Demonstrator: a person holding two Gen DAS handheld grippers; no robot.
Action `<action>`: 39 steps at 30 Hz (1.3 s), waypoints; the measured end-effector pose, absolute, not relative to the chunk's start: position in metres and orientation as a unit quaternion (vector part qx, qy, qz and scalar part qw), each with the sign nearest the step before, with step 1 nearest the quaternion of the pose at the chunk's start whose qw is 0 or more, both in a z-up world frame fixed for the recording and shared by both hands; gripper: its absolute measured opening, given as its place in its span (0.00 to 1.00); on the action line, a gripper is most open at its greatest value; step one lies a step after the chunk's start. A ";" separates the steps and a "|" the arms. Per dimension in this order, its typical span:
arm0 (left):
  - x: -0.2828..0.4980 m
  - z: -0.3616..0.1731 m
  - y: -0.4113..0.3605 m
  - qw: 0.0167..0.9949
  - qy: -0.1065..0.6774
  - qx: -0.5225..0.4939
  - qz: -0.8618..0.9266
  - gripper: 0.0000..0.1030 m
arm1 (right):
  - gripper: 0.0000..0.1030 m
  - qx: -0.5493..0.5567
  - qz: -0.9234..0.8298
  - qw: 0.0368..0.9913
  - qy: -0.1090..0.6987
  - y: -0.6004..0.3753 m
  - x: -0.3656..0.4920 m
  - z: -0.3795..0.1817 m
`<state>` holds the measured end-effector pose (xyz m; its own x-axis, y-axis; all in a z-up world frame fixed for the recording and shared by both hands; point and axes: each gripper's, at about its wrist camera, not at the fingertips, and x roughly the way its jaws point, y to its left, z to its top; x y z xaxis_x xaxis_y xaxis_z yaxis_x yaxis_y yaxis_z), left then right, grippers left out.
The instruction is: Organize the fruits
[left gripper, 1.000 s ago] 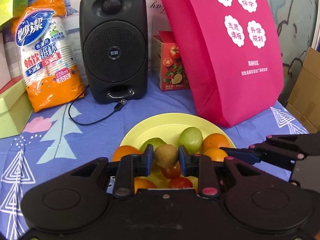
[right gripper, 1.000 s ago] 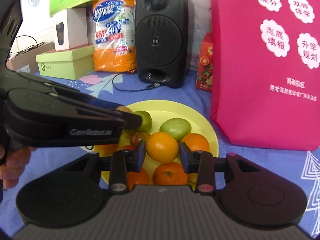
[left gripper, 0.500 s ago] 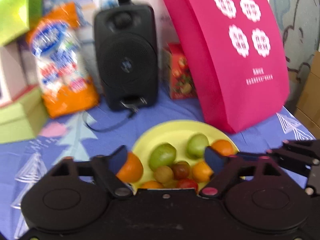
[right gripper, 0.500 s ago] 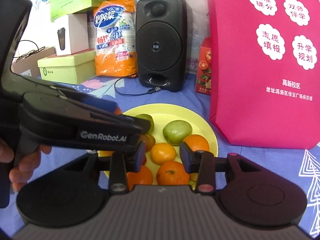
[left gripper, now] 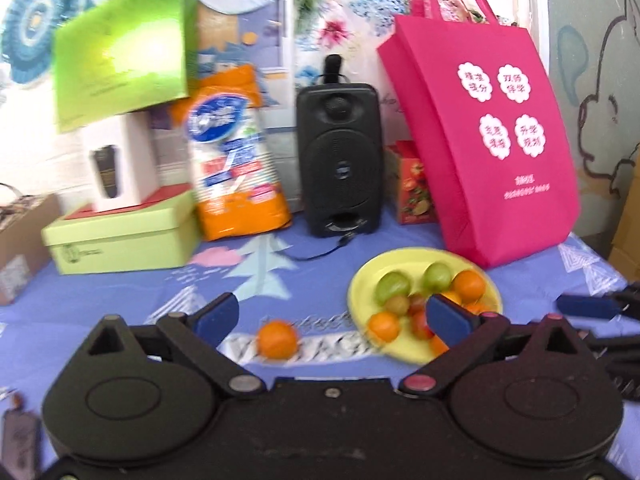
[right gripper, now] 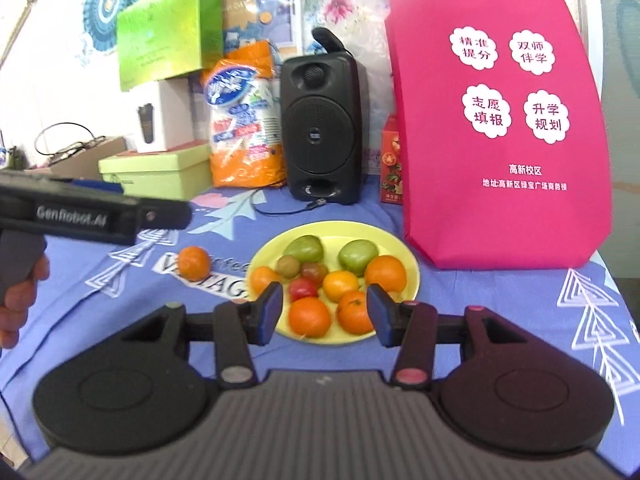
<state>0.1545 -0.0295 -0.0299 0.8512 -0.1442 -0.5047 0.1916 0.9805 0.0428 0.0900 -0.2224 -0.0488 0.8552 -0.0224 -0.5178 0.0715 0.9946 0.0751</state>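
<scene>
Now both tongs (right gripper: 323,312) hang short of the fruit plate (right gripper: 408,256).

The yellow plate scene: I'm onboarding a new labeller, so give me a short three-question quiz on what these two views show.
1. True or false: every orange fruit lies on the yellow plate.
2. Which stands directly behind the plate, nearest the pink bag? A) black speaker B) red carton C) green box
3. Fill in: between the fingers of the right gripper there is ____ held.

Key
1. False: one orange lies on the blue tablecloth, left of the plate.
2. B: the red carton is beside the bag; the black speaker is further left.
3. Nothing: its jaws are opening, with plate fruit only seen beyond them. The left gripper is empty too.
</scene>
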 end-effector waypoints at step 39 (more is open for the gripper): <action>0.037 -0.008 -0.005 0.965 0.255 0.055 -0.013 1.00 | 1.00 0.043 -0.113 0.962 0.246 -0.166 0.008 -0.016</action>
<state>0.0371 -0.0046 -0.0077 0.8695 0.0021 -0.4939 0.0539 0.9936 0.0992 0.0080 -0.1661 -0.0157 0.8533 -0.1963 -0.4830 0.2381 0.9709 0.0262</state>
